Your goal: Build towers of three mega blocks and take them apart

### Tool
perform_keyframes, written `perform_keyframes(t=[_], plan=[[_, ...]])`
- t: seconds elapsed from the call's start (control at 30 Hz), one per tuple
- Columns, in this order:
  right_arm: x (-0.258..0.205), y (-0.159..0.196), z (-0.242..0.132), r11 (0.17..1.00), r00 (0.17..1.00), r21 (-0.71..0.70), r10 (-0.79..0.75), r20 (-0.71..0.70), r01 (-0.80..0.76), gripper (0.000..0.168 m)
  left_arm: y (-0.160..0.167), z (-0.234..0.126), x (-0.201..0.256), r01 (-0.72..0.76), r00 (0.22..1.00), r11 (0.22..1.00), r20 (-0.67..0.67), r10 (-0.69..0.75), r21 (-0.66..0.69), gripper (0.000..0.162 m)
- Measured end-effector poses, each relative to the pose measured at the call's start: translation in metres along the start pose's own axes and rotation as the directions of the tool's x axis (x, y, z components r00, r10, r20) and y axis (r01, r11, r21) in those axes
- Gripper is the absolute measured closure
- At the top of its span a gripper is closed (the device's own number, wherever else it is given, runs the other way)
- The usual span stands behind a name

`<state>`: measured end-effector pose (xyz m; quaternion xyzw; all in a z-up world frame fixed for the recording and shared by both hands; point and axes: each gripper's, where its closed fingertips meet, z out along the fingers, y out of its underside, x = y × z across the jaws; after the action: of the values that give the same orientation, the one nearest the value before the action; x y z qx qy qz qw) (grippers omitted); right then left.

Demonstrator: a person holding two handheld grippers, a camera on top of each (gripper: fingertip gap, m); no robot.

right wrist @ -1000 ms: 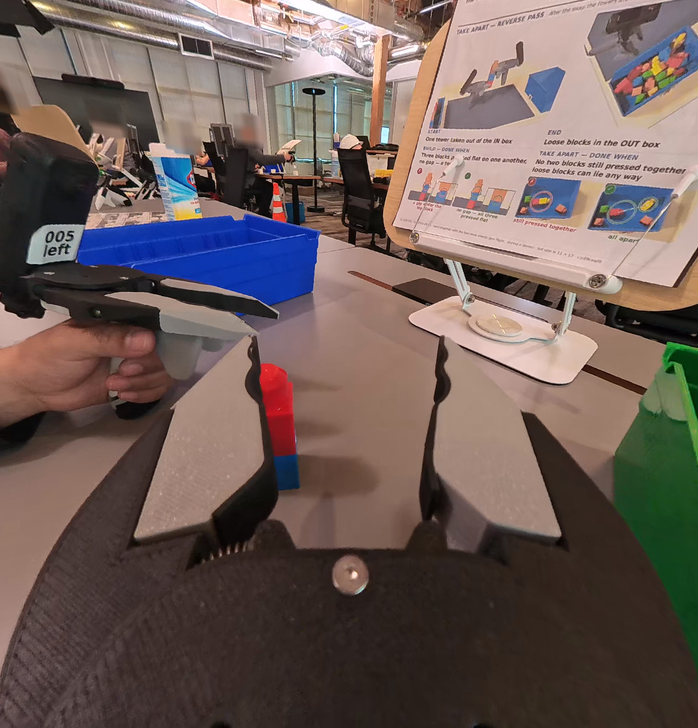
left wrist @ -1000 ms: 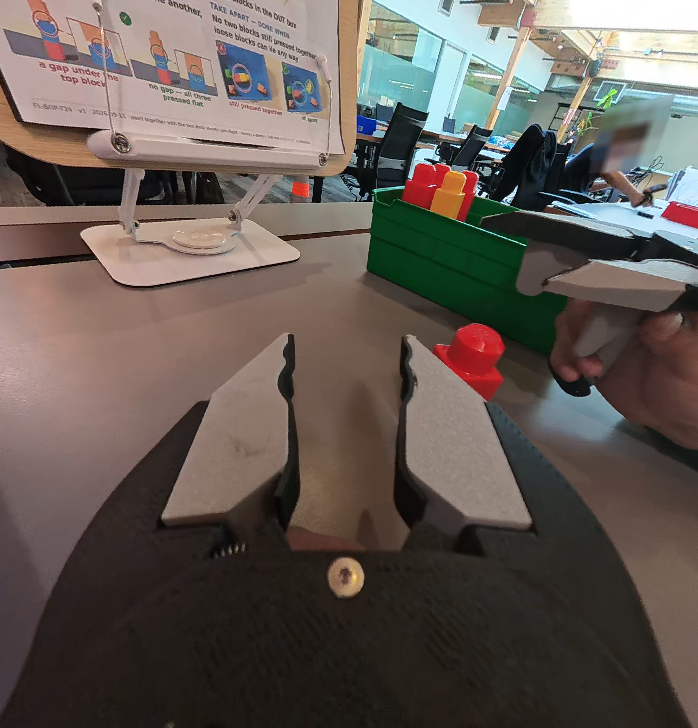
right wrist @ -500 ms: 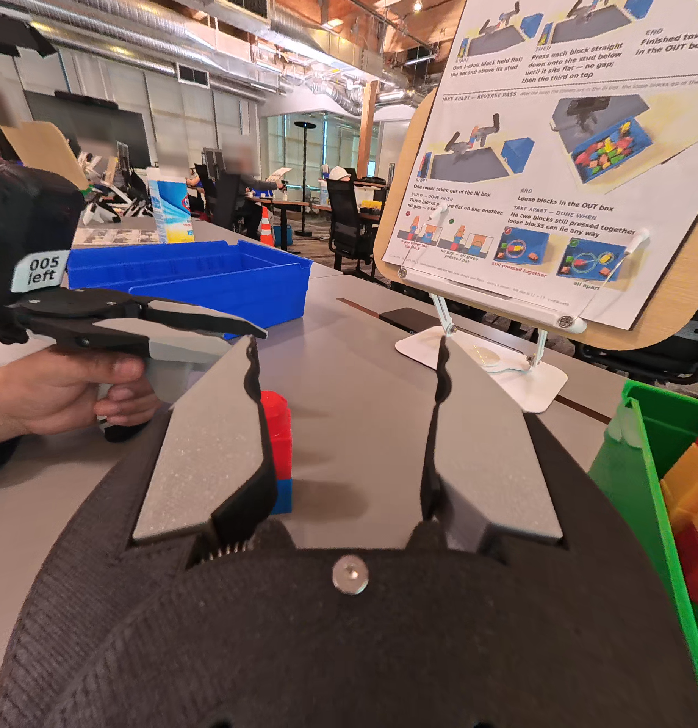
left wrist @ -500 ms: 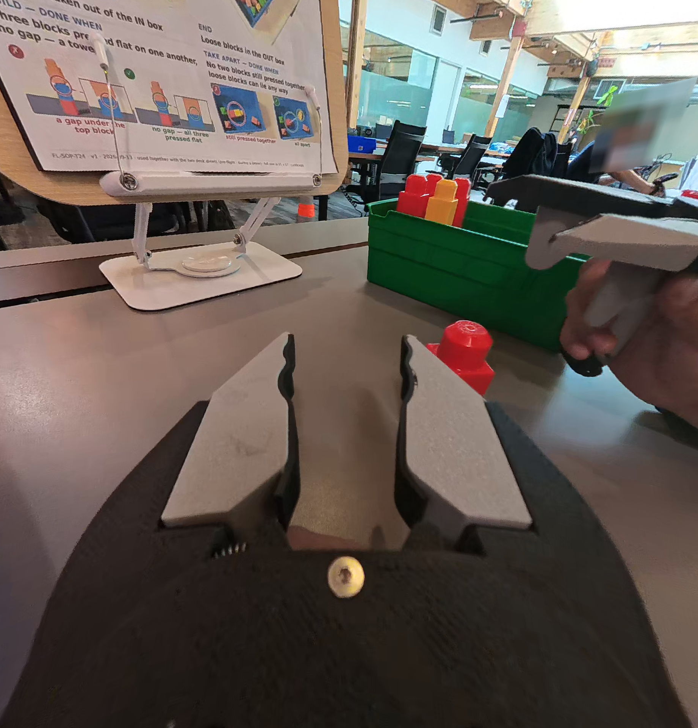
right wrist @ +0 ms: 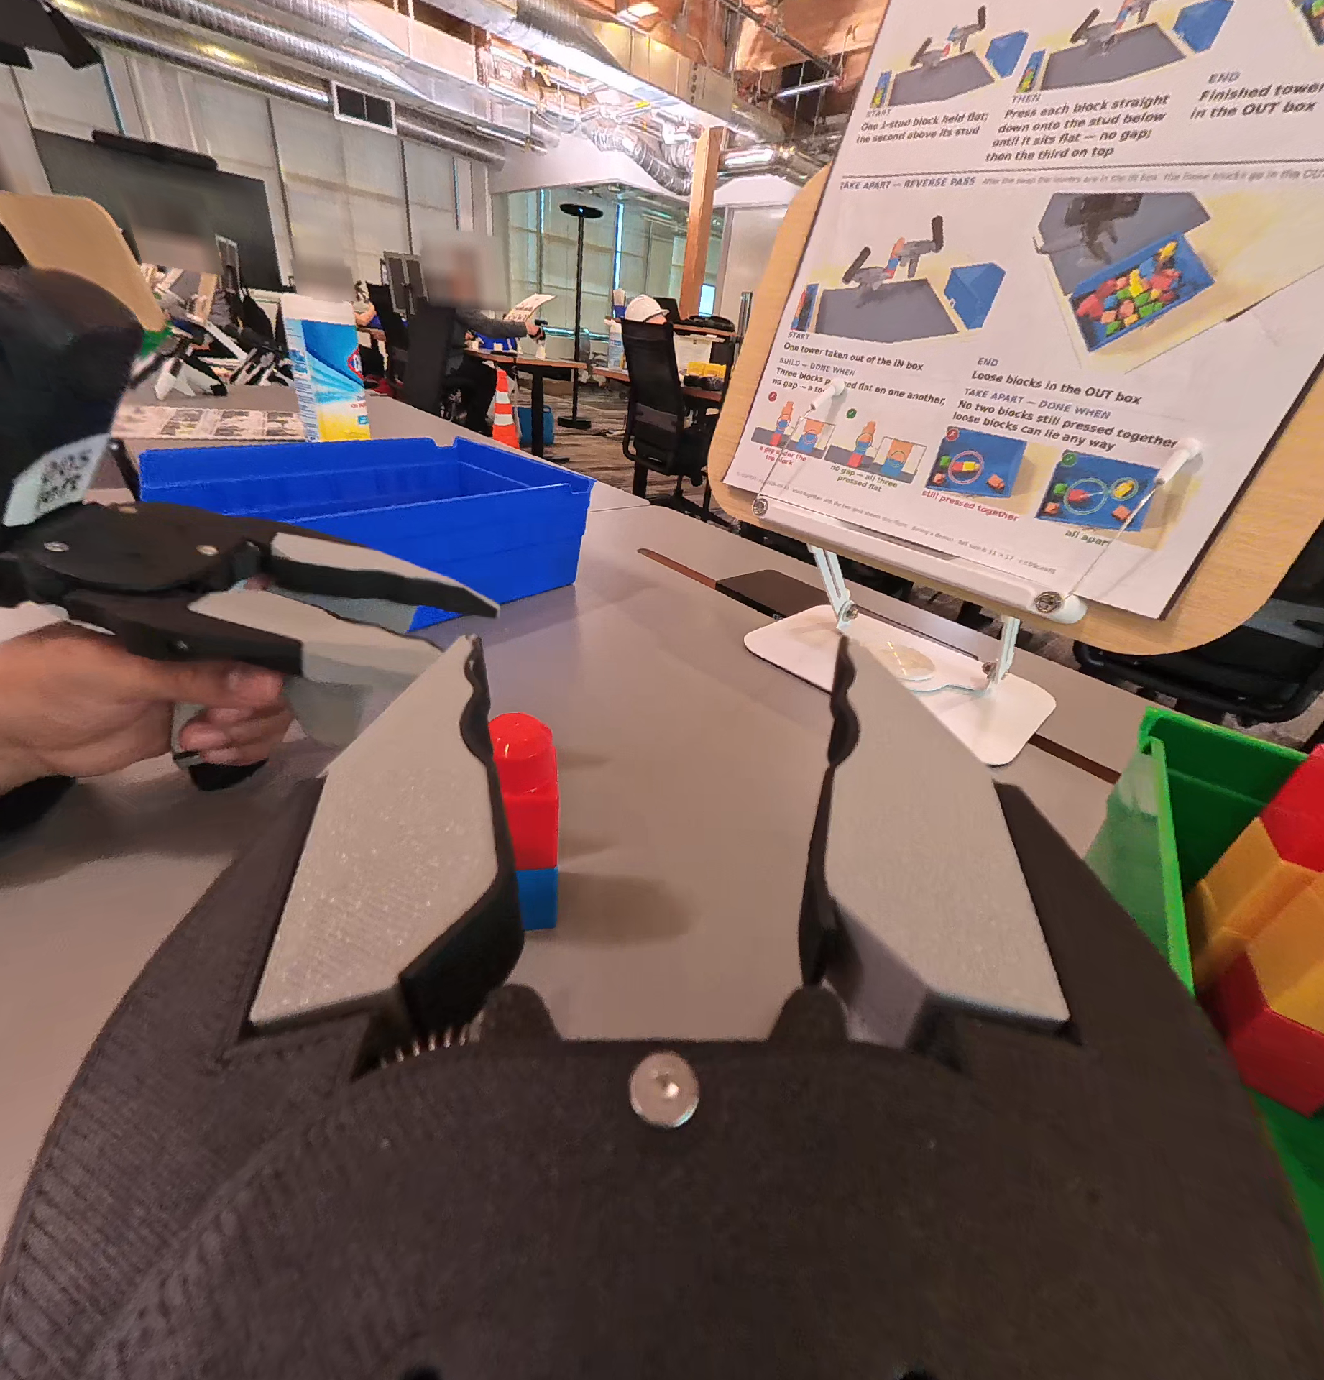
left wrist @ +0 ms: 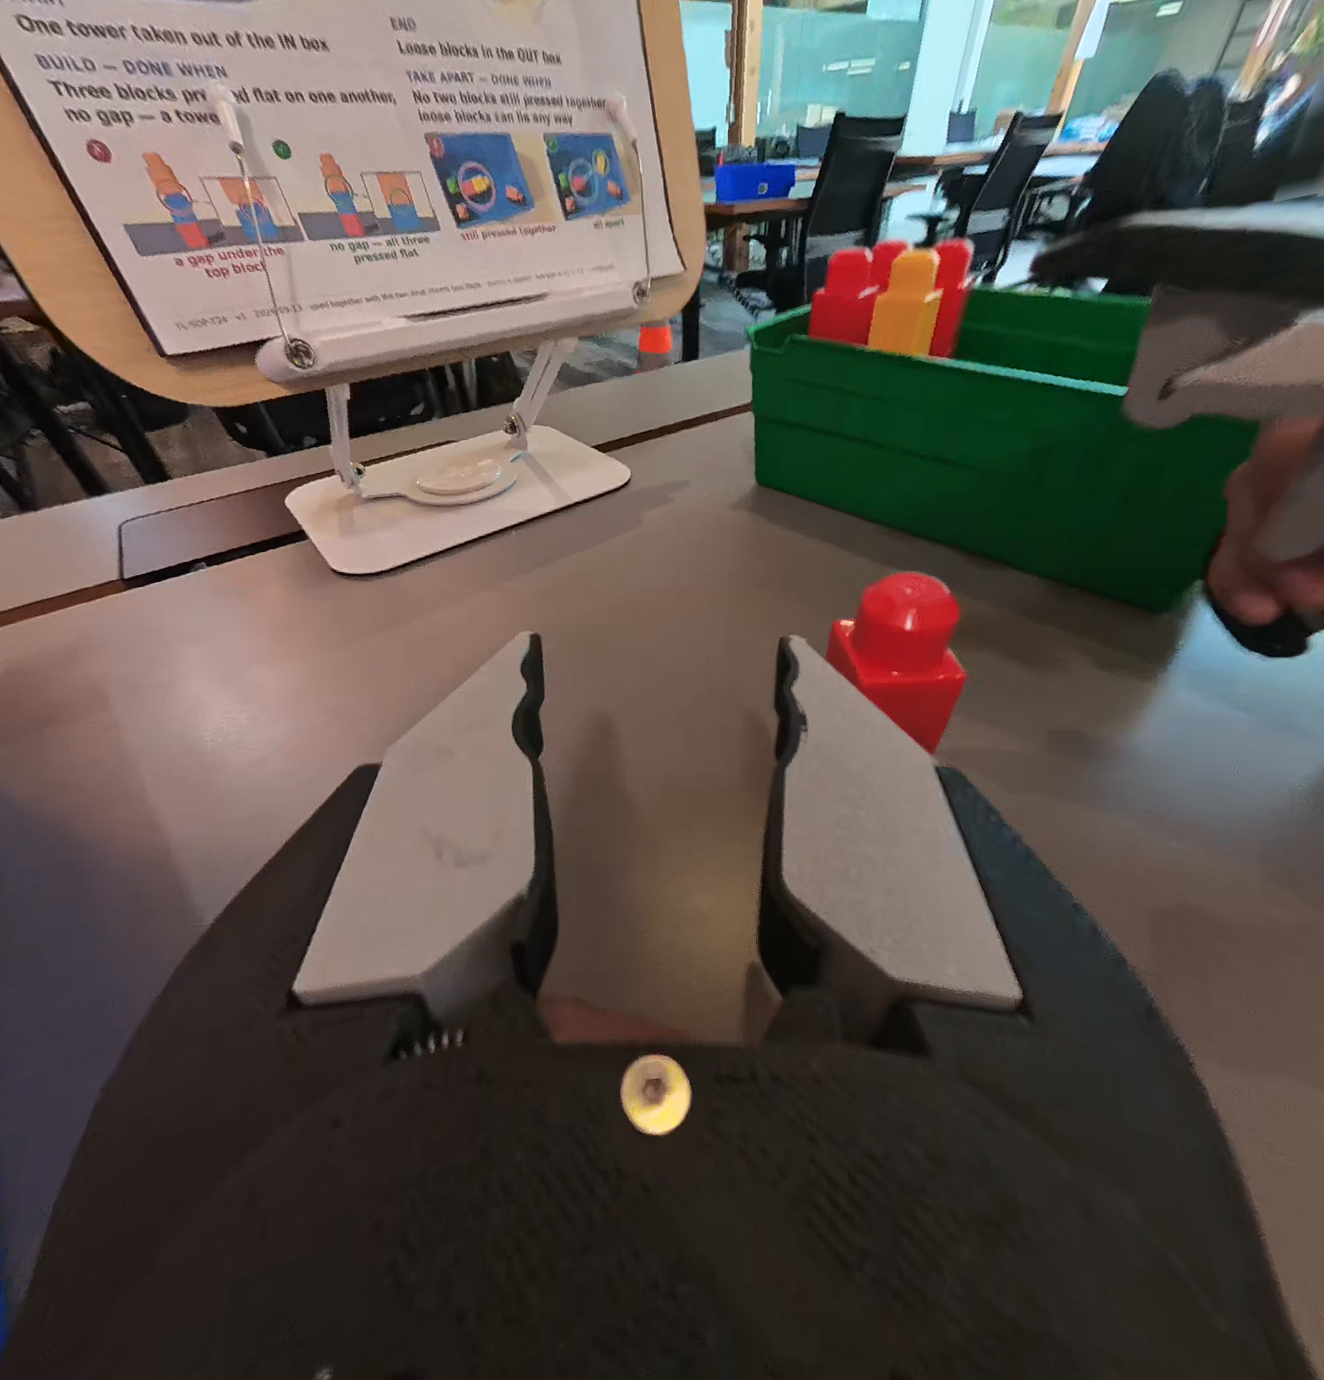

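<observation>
Your left gripper (left wrist: 657,676) hangs over the grey table (left wrist: 271,709) with its jaws apart and nothing between them; your right gripper (right wrist: 655,691) is likewise spread wide and empty. Just beside your left gripper's right finger stands the tower (right wrist: 526,814); the right wrist view shows red over a blue base, so two blocks show, and a third may be hidden behind the finger. Farther out, the green bin (left wrist: 965,440) holds standing towers (left wrist: 894,299), while the blue bin (right wrist: 390,500) appears empty; taking apart seems barely begun.
</observation>
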<state>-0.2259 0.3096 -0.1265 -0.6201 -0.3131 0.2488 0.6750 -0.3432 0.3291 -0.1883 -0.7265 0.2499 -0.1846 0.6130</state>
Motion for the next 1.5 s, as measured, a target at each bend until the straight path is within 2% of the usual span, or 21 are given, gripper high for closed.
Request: perform_keyframes(t=[0.1, 0.2, 0.3, 0.37, 0.43, 0.5, 0.6, 0.77, 0.8, 0.87, 1.0, 1.1, 1.17, 1.33, 1.43, 1.5], plan=[[0.003, 0.005, 0.001, 1.000, 1.000, -0.012, 0.017, -0.001, -0.017, 0.078, -0.022, -0.012, -0.011, 0.086, 0.996, 0.994, -0.013, -0.086, 0.061, 0.100], [0.006, 0.011, 0.003, 0.997, 0.998, -0.030, 0.068, 0.012, -0.067, 0.078, -0.055, -0.033, -0.040, 0.105, 0.994, 0.987, 0.021, -0.108, 0.124, 0.095], [0.013, 0.017, 0.004, 0.994, 0.997, -0.066, 0.082, 0.011, -0.081, 0.079, -0.098, -0.063, -0.094, 0.092, 0.987, 0.974, 0.111, -0.116, 0.208, 0.095], [0.017, 0.017, 0.003, 0.993, 0.995, -0.064, 0.097, 0.011, -0.096, 0.079, -0.111, -0.079, -0.143, 0.090, 0.974, 0.977, 0.187, -0.126, 0.191, 0.097], [0.017, 0.015, 0.003, 0.992, 0.993, -0.056, 0.115, 0.018, -0.113, 0.080, -0.099, -0.084, -0.188, 0.113, 0.967, 0.990, 0.219, -0.129, 0.087, 0.104], [0.016, 0.015, 0.004, 0.992, 0.993, -0.055, 0.116, 0.023, -0.115, 0.080, -0.070, -0.080, -0.214, 0.170, 0.971, 0.985, 0.175, -0.160, -0.042, 0.105], [0.013, 0.020, 0.006, 0.992, 0.994, -0.071, 0.104, 0.031, -0.101, 0.080, -0.014, -0.069, -0.222, 0.231, 0.972, 0.941, 0.092, -0.215, -0.246, 0.104], [0.001, 0.023, 0.010, 0.991, 0.992, -0.090, 0.101, 0.070, -0.095, 0.080, 0.052, -0.053, -0.244, 0.267, 0.960, 0.856, 0.199, -0.197, -0.442, 0.096], [0.000, 0.021, 0.009, 0.993, 0.994, -0.086, 0.089, 0.069, -0.083, 0.080, 0.058, -0.050, -0.242, 0.280, 0.958, 0.842, 0.197, -0.211, -0.461, 0.101], [-0.001, 0.019, 0.008, 0.996, 0.997, -0.081, 0.054, 0.061, -0.049, 0.080, 0.065, -0.044, -0.239, 0.289, 0.956, 0.833, 0.186, -0.227, -0.471, 0.106], [-0.006, 0.014, 0.006, 0.998, 0.998, -0.067, 0.015, 0.058, -0.011, 0.080, 0.080, -0.042, -0.243, 0.255, 0.961, 0.810, 0.229, -0.153, -0.528, 0.105], [-0.011, 0.012, 0.006, 0.998, 0.998, -0.061, 0.003, 0.066, 0.002, 0.080, 0.082, -0.040, -0.245, 0.278, 0.953, 0.810, 0.250, -0.168, -0.517, 0.101], [-0.013, 0.010, 0.005, 0.998, 0.998, -0.056, -0.007, 0.069, 0.011, 0.080, 0.083, -0.046, -0.254, 0.277, 0.947, 0.810, 0.287, -0.140, -0.517, 0.092], [-0.015, 0.012, 0.005, 0.997, 0.996, -0.076, 0.031, 0.082, -0.025, 0.081, 0.087, -0.074, -0.277, 0.297, 0.924, 0.806, 0.368, -0.107, -0.512, 0.091], [-0.020, 0.011, 0.004, 0.996, 0.992, -0.078, 0.058, 0.108, -0.050, 0.081, 0.086, -0.090, -0.296, 0.307, 0.896, 0.811, 0.439, -0.069, -0.498, 0.099], [-0.024, 0.009, 0.004, 0.995, 0.990, -0.077, 0.069, 0.125, -0.059, 0.081, 0.079, -0.083, -0.282, 0.276, 0.930, 0.834, 0.353, -0.105, -0.478, 0.095]])
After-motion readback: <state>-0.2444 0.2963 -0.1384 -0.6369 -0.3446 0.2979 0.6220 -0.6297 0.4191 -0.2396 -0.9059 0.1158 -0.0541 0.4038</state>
